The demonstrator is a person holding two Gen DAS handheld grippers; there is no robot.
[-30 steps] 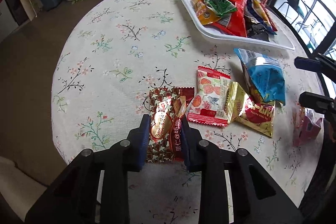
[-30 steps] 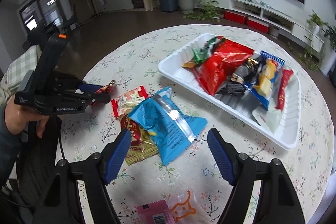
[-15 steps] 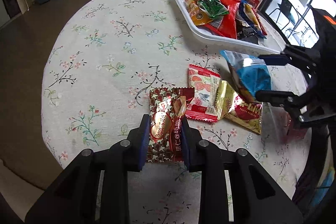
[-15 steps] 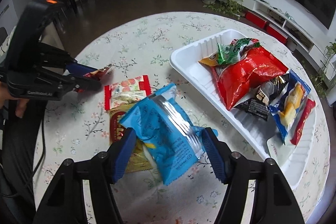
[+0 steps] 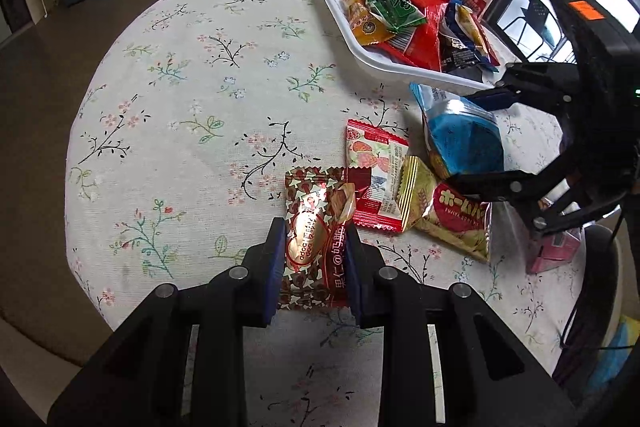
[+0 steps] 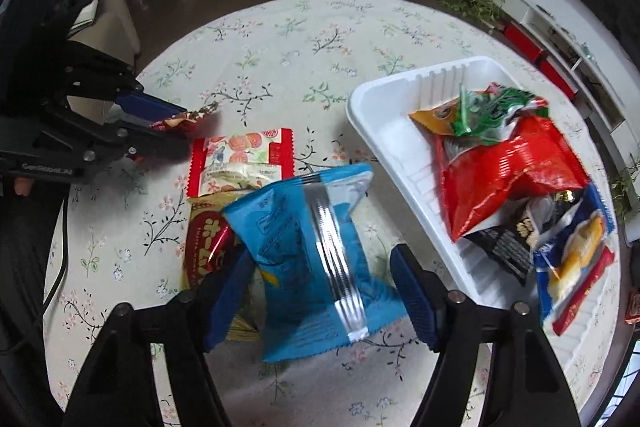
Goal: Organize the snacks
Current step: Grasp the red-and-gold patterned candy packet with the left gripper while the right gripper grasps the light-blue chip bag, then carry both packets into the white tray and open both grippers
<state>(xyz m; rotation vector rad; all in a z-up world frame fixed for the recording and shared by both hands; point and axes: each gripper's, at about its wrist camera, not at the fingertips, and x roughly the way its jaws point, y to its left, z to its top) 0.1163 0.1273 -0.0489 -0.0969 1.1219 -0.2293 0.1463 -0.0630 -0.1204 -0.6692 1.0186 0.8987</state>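
Left wrist view: left gripper (image 5: 312, 259) fingers clamped on brown pack (image 5: 316, 227), lower centre, low over worktop (image 5: 180, 107). Lift clear before carrying to tray (image 5: 384, 67), upper right. Loose: four packs plus one pink at right edge.

Right wrist view: right gripper (image 6: 324, 291) fingers apart, just been closing, straddling blue bag (image 6: 316, 247), not yet pressing. Close squarely across bag. Tray holds about six packs.

Left tool (image 5: 312, 259) clamped on brown-and-red star-patterned foil snack packet (image 5: 314, 227), over the round floral-cloth table (image 5: 192, 115). Right tool (image 5: 476, 139) straddles the blue plastic snack bag (image 5: 460, 137), its jaws just been closing. White plastic tray (image 5: 384, 67) behind, full of packets.
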